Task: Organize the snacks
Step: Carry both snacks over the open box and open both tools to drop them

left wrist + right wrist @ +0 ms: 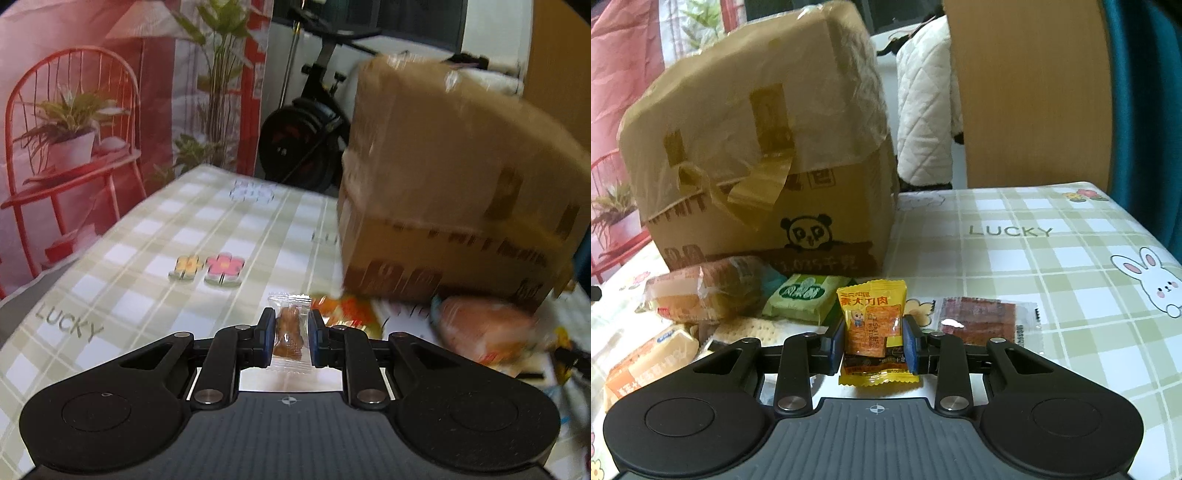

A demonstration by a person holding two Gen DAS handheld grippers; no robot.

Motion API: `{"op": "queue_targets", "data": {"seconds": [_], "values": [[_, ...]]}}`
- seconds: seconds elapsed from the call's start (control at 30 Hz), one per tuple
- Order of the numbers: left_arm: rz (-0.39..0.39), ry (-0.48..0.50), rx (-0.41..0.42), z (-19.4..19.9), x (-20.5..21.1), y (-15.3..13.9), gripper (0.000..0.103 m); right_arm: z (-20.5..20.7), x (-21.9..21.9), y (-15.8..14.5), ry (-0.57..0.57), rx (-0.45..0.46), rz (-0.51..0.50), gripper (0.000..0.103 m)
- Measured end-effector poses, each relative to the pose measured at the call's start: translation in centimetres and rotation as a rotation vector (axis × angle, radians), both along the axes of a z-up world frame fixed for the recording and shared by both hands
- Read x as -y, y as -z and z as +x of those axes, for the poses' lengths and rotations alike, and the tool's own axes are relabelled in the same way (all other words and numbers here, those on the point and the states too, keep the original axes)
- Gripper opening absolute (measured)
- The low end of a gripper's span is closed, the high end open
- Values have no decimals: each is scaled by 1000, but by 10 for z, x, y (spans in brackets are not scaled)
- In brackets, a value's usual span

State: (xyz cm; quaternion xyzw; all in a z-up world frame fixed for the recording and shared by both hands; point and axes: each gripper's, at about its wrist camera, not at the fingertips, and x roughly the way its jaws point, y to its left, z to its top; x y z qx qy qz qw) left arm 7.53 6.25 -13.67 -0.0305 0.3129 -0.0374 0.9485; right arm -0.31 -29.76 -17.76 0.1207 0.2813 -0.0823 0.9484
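Note:
My left gripper is shut on a small clear packet with a brown snack, held above the checked tablecloth. My right gripper is shut on a yellow and orange snack packet. A taped cardboard box stands behind the snack pile; it also shows blurred in the left wrist view. On the cloth lie a wrapped bread bun, a green packet, a clear packet of red-brown strips and an orange packet.
An exercise bike and a red printed backdrop stand beyond the table's far edge. A wooden chair back and a white quilted coat are behind the table on the right.

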Motion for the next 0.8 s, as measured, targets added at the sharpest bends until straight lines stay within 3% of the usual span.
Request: {"op": "queue_targets", "data": {"seconds": [0.2, 0.8], "values": [[-17, 49, 110, 1, 13, -36, 20, -6, -3, -20, -2, 64, -15, 29], [-76, 145, 319, 19, 38, -104, 20, 11, 7, -142, -3, 341, -106, 29]]}}
